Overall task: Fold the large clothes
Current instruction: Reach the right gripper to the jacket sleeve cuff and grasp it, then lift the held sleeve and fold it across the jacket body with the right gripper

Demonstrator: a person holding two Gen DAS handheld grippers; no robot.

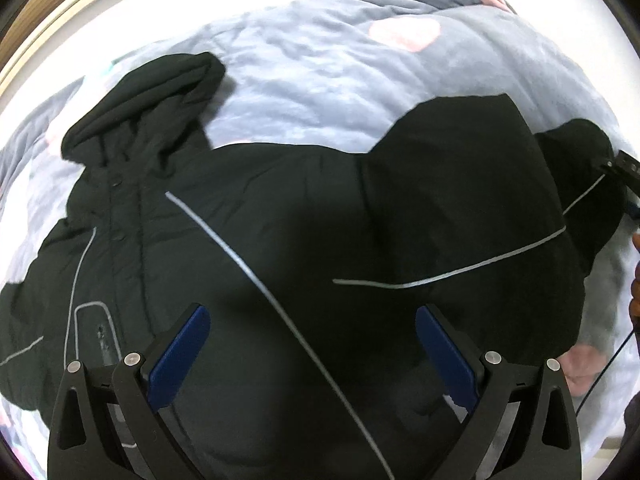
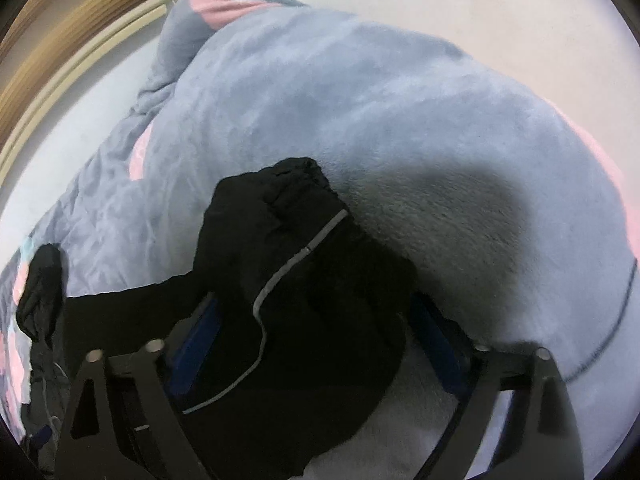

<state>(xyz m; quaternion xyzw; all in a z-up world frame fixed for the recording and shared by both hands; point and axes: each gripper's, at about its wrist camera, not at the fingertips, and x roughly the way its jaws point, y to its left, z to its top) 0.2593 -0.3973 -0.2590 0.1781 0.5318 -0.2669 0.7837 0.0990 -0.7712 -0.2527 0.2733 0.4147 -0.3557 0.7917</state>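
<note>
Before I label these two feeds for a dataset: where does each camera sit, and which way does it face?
Left wrist: sits on the left gripper, looking steeply down on the black jacket spread over the blue-grey blanket; its own blue-padded fingers show, open.
Right wrist: sits on the right gripper, looking down at the jacket's sleeve, which lies between its open fingers.
Shared: the same jacket and blanket; the left view also catches a hand at its right edge.

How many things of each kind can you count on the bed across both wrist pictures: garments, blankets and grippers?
Black jacket: 1
Blue-grey blanket with pink patches: 1
Grippers: 2, the left gripper and the right gripper
Total: 4
</note>
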